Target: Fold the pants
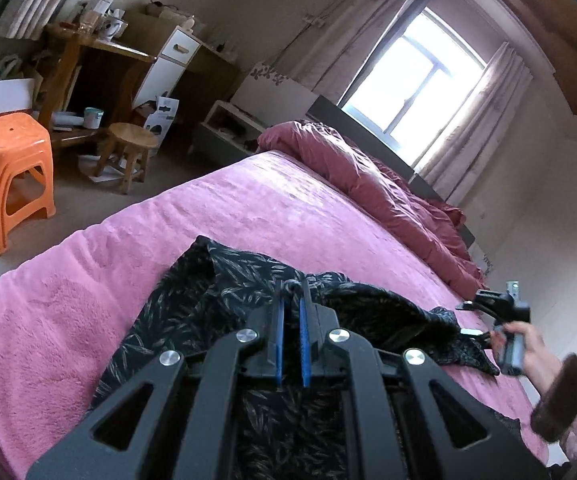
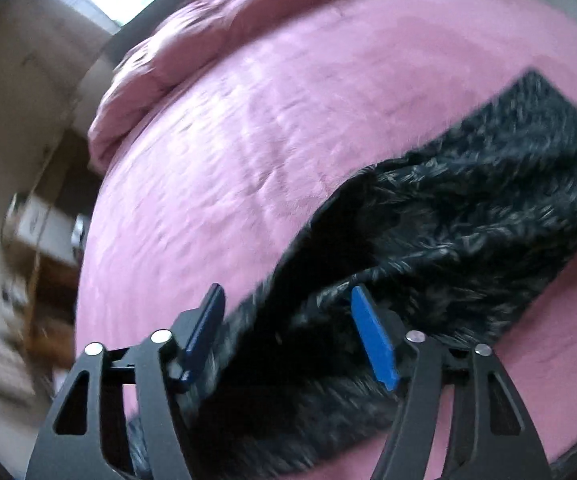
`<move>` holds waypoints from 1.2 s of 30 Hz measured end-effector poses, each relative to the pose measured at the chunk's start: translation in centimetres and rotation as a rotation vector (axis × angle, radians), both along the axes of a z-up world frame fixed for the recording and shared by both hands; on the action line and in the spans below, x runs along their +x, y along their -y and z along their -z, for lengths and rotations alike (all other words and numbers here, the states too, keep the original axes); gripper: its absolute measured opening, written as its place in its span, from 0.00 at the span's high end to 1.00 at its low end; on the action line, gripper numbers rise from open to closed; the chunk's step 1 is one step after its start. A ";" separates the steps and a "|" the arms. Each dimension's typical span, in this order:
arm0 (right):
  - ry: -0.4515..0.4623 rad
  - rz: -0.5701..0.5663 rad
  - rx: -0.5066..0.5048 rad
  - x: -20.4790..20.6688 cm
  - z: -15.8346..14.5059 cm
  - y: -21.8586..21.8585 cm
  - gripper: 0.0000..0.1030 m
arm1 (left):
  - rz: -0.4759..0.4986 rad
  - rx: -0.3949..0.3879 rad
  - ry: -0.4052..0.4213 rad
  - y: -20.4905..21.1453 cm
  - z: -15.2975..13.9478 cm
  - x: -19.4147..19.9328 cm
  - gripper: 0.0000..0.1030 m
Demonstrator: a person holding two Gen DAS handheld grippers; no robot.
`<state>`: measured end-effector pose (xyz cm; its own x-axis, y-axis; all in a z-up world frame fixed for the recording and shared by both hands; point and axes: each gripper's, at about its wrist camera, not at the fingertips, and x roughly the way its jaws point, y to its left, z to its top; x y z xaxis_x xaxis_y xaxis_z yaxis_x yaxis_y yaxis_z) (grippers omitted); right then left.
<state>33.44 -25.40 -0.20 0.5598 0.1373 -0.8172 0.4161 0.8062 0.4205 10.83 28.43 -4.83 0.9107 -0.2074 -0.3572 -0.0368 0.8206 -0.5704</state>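
Note:
Black pants with a grey leaf print (image 1: 224, 304) lie crumpled on the pink bed cover (image 1: 248, 208). My left gripper (image 1: 292, 286) is shut on a bunched fold of the pants near their middle and holds it slightly raised. In the right wrist view the pants (image 2: 468, 220) stretch from the lower left to the upper right across the bed cover (image 2: 228, 120). My right gripper (image 2: 286, 300) is open, its blue pads on either side of the near end of the pants, not pinching it. It also shows in the left wrist view (image 1: 492, 316), held in a hand at the pants' right end.
A rumpled dark-pink duvet (image 1: 388, 192) lies along the head of the bed under the window (image 1: 416, 76). An orange plastic stool (image 1: 8, 168), a wooden stool (image 1: 128, 152) and a cluttered wooden desk (image 1: 100, 52) stand on the floor to the left of the bed.

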 end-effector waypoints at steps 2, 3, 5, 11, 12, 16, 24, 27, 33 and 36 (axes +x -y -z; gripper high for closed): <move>-0.043 0.046 0.015 1.0 1.2 0.4 0.48 | 0.001 -0.010 -0.004 -0.2 0.2 0.1 0.95; -0.041 0.060 0.026 1.1 1.8 0.7 0.51 | 0.002 -0.018 -0.008 -0.3 0.3 0.2 0.95; -0.029 0.063 0.023 1.0 2.0 1.1 0.83 | 0.003 -0.030 -0.005 -0.5 0.2 0.2 0.95; 0.135 0.014 0.142 -3.8 -1.1 4.0 0.96 | -0.002 -0.005 0.054 -0.6 -1.2 -0.3 0.95; 0.155 0.001 0.144 -4.7 -1.8 4.2 0.96 | -0.004 0.003 0.076 -0.6 -1.8 -0.8 0.95; 0.232 -0.065 0.174 -11.0 -4.4 5.7 0.96 | -0.013 -0.004 0.152 -1.2 -3.5 -2.7 0.95; 0.322 -0.184 0.197 -24.3 -4.8 7.0 0.96 | -0.046 -0.159 0.165 -3.2 -2.2 -7.0 0.95; 0.325 -0.222 0.173 -28.9 -3.2 6.9 0.96 | -0.069 -0.220 0.127 -3.9 -0.8 -7.8 0.95; 0.256 -0.188 0.217 -33.2 3.2 7.3 0.96 | -0.076 -0.275 0.053 -4.0 1.4 -8.3 0.94; 0.226 -0.156 0.269 -33.5 5.7 8.0 0.96 | -0.060 -0.265 0.038 -3.4 1.7 -8.6 0.92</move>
